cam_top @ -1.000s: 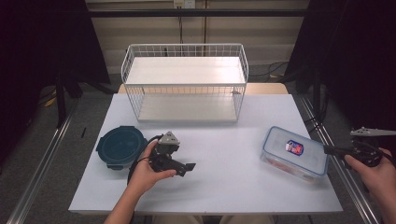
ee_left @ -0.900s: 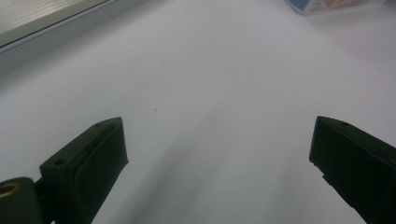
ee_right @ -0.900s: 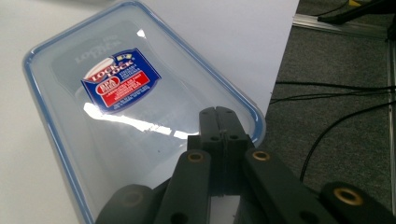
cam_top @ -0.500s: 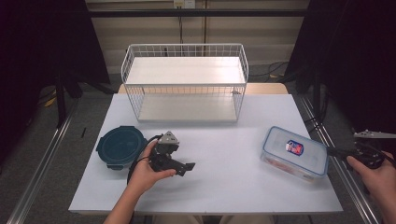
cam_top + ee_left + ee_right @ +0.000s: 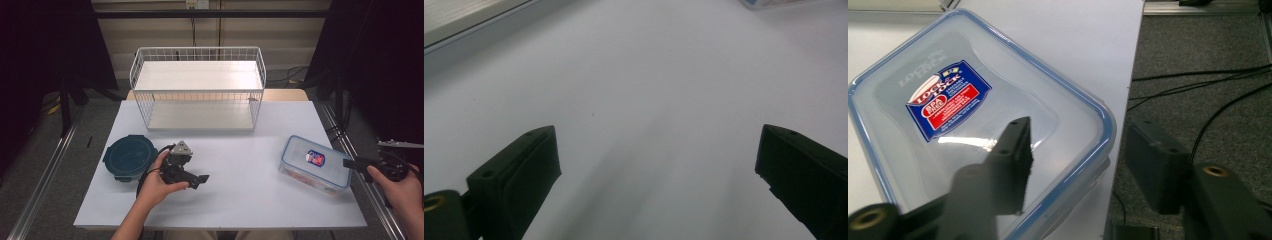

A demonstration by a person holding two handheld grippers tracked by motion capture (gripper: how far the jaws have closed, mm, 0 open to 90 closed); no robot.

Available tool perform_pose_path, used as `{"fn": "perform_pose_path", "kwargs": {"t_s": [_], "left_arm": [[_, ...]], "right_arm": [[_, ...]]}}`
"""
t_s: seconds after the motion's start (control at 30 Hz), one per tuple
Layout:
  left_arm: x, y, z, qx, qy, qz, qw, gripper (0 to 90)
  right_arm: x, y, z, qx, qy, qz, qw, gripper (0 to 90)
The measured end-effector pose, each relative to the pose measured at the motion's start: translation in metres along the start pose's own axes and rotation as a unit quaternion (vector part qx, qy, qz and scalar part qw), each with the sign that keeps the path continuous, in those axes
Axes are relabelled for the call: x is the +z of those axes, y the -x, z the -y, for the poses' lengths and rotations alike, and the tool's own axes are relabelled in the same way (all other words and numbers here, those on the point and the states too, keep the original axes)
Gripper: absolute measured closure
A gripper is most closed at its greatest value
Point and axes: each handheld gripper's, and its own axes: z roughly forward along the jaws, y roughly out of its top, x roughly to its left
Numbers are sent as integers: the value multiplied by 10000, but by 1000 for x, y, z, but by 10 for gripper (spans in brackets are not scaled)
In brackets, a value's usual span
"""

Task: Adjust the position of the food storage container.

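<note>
the table (image 5: 240,165) carries a clear box (image 5: 314,161) at its right edge, long axis slanting toward the near-right corner, and the right gripper (image 5: 357,163), jaws apart and empty, sits just off that corner, far nearer than the open, empty left gripper (image 5: 197,181).

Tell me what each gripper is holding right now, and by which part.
Nothing is held. The left gripper is open over bare table. The right gripper is open, its jaws astride the near corner of the clear container, not closed on it.
</note>
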Motion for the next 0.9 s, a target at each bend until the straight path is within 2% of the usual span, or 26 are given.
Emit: {"fn": "perform_pose_path", "kwargs": {"t_s": [0.13, 0.27, 0.37, 0.43, 0.53, 0.67, 0.8, 0.9], "left_arm": [[0, 0, 0, 18, -19, -24, 10000, 38], [-1, 1, -1, 16, -47, -44, 10000, 38], [-1, 1, -1, 21, -39, -42, 10000, 38], [-1, 1, -1, 30, -34, -32, 10000, 38], [-1, 2, -2, 35, -24, -29, 10000, 38], [-2, 1, -2, 23, -6, -33, 10000, 38], [-2, 0, -1, 26, -20, -22, 10000, 38], [-3, 1, -1, 32, -24, -42, 10000, 38]], "right_arm": [[4, -2, 1, 41, -73, -96, 9999, 338], [6, -6, 2, 139, -130, -210, 9996, 298], [7, -7, 2, 195, -126, -191, 9995, 294], [8, -8, 1, 316, -182, -288, 9989, 301], [13, -16, 0, 246, -187, -444, 9985, 321], [19, -30, -4, 38, -146, -383, 9992, 317], [24, -38, -9, 25, -122, -516, 9986, 321], [28, -47, -11, -30, -143, -495, 9987, 327]]}}
